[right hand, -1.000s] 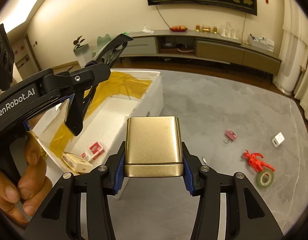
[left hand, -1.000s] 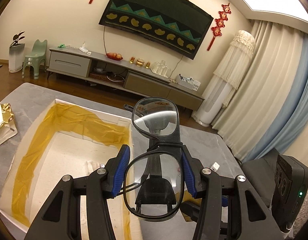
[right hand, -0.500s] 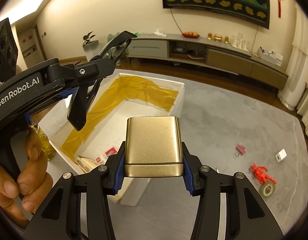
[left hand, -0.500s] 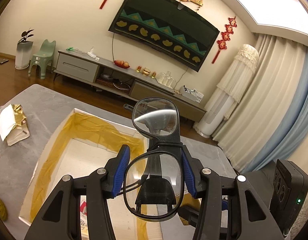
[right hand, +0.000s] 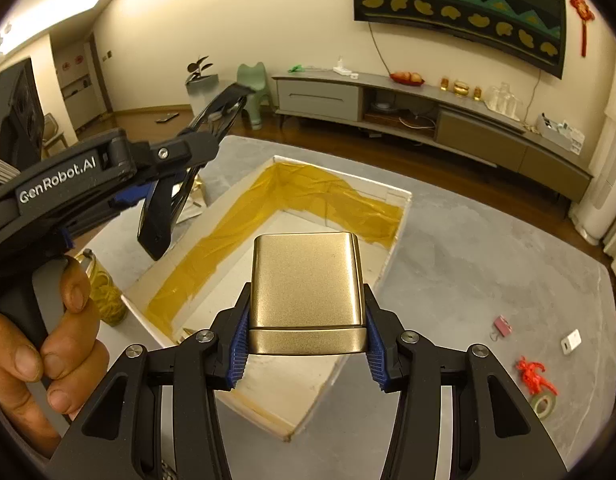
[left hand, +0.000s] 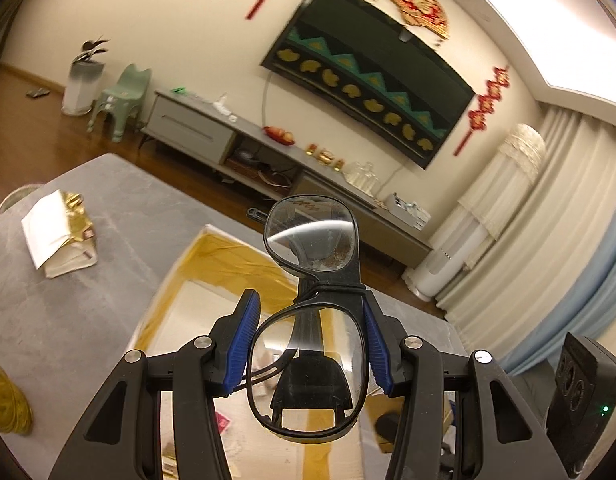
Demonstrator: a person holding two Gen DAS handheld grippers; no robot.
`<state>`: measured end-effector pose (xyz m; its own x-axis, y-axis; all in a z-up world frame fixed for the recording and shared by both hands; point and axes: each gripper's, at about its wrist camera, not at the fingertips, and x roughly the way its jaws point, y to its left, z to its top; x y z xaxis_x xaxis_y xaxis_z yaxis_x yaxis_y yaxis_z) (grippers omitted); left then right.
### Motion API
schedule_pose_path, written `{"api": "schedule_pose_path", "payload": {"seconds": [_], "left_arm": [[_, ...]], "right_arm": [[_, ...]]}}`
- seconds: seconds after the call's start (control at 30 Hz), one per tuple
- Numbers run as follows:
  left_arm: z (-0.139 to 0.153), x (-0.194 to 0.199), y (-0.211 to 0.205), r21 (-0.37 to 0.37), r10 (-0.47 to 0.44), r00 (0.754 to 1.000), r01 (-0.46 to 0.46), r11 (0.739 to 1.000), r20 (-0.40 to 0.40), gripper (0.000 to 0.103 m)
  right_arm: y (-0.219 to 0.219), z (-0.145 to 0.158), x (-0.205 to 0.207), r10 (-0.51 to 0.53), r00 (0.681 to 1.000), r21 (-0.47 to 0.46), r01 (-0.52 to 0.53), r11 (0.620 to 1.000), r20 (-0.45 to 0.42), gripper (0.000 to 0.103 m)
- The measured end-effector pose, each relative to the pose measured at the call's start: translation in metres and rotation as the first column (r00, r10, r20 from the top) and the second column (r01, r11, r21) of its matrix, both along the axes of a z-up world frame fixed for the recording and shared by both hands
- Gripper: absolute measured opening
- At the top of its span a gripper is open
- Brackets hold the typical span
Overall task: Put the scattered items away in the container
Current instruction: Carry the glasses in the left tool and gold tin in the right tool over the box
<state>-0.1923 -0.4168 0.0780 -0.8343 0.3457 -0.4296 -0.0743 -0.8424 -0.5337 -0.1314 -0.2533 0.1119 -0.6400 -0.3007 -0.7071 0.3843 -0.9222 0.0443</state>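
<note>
Two claws are held above a grey counter (right hand: pixel 487 264), and every place below is given relative to the white box (right hand: pixel 401 216) lined with yellow film that sits on it.

Left of the box, a gold-and-white paper bag (left hand: pixel 58 234) is seen lying on the counter, well apart from the box's rim. At the box's near left corner a jar with yellow contents (right hand: pixel 104 292) is partly seen behind a hand (right hand: pixel 40 344) wrapped around the left tool's handle.

Over the left part of the box, the left claw (left hand: pixel 309 340) is closed on a pair of black-framed glasses (left hand: pixel 308 368); one lens is pinched between the blue pads (left hand: pixel 244 340) and the other lens stands up beyond the fingertips. Through the lower lens a blurred red-and-white packet (left hand: pixel 222 422) is made out on the box floor.

Over the near part of the box, the right claw (right hand: pixel 306 342) is clamped on a gold metal tin (right hand: pixel 306 284), gripped at both sides by the pads, with its top face tilted toward the camera.

Right of the box, well apart from it, four small items are left scattered on the counter: a pink tag (right hand: pixel 502 325), a white plug (right hand: pixel 570 341), a red figure (right hand: pixel 533 376) and, touching it, a roll of green tape (right hand: pixel 543 403).
</note>
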Motion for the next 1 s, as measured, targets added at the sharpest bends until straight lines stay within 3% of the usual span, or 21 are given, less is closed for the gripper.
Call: {"api": "schedule_pose_path", "payload": {"seconds": [0.63, 1.0], "left_arm": [[-0.032, -0.015, -0.019, 0.026, 0.052, 0.988, -0.056, 0.998, 0.144, 0.051], [-0.042, -0.023, -0.015, -0.006, 0.062, 0.981, -0.062, 0.998, 0.186, 0.052]], "right_arm": [[-0.027, -0.016, -0.07, 0.03, 0.995, -0.036, -0.027, 0.999, 0.099, 0.051], [-0.044, -0.032, -0.121, 0.032, 0.985, -0.059, -0.022, 0.998, 0.167, 0.051]]}}
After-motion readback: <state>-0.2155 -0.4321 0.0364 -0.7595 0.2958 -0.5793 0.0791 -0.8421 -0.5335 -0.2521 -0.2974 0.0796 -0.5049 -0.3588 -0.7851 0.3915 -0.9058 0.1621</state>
